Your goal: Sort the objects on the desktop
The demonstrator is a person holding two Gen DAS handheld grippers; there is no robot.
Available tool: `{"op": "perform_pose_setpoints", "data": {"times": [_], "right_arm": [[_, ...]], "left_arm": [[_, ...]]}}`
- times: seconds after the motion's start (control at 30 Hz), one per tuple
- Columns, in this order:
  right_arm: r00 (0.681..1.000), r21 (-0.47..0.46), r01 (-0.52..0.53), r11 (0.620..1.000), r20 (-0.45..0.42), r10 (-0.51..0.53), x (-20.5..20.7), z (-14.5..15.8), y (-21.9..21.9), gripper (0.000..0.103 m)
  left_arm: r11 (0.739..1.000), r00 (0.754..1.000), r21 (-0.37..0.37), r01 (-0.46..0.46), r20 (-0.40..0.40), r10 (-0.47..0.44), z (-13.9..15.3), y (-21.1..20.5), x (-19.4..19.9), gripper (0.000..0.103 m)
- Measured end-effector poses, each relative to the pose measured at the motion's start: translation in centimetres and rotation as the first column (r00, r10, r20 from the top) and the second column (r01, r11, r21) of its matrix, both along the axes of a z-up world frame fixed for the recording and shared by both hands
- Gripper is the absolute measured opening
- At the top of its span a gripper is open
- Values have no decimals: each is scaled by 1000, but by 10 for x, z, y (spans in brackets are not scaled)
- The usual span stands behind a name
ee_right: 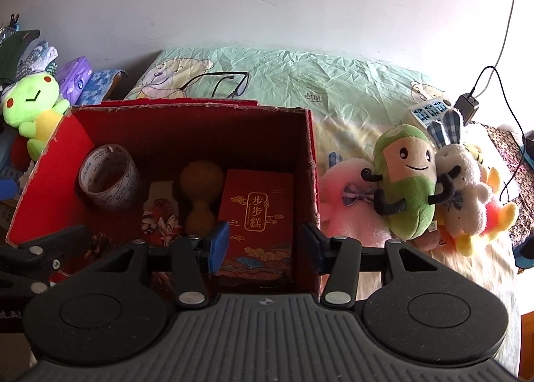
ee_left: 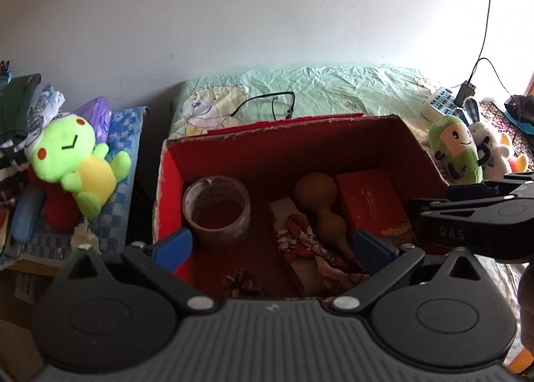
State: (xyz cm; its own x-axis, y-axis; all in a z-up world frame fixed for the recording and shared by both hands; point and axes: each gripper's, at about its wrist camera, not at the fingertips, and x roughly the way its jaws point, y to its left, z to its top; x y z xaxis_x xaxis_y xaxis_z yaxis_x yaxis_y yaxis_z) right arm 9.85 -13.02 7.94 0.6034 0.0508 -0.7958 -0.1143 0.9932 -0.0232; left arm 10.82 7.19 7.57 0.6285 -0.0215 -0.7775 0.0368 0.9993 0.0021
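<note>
A red cardboard box (ee_left: 333, 125) (ee_right: 310, 155) stands open on the green sheet. Inside lie a tape roll (ee_left: 216, 212) (ee_right: 108, 176), a brown gourd (ee_left: 320, 202) (ee_right: 200, 195), a red gift box (ee_left: 373, 205) (ee_right: 257, 212), a patterned cloth item (ee_left: 307, 245) (ee_right: 158, 222) and a pine cone (ee_left: 243, 283). My left gripper (ee_left: 273, 248) is open and empty over the box's near side. My right gripper (ee_right: 265, 247) is open and empty above the red gift box; it also shows at the right of the left wrist view (ee_left: 474, 212).
Black glasses (ee_left: 267, 105) (ee_right: 220, 83) lie behind the box. A green pea plush (ee_right: 409, 181) (ee_left: 457, 151) with other soft toys (ee_right: 464, 188) lies right of the box. A green frog plush (ee_left: 73, 161) (ee_right: 31, 111) lies left. A power strip (ee_right: 430, 111) and cables sit at far right.
</note>
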Motion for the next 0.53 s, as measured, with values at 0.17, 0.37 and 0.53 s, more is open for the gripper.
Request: {"op": "perform_pose_setpoints", "data": {"times": [0.17,0.37,0.53], "right_arm": [[1000,33,18,999,4,-19,-1,-2,-2,51],[999,47,30,998,-12,-29,4,-7,2,52],[999,44,50,998,-14,-50,7,-6,3,55]], "left_arm": [[997,996,-40,-61,-67,58,-14,1,12,103],[994,987,-19,-103,-123,100,-25,2,27,103],[993,981,-13,-117,-156,114,-33,3,34,103]]}}
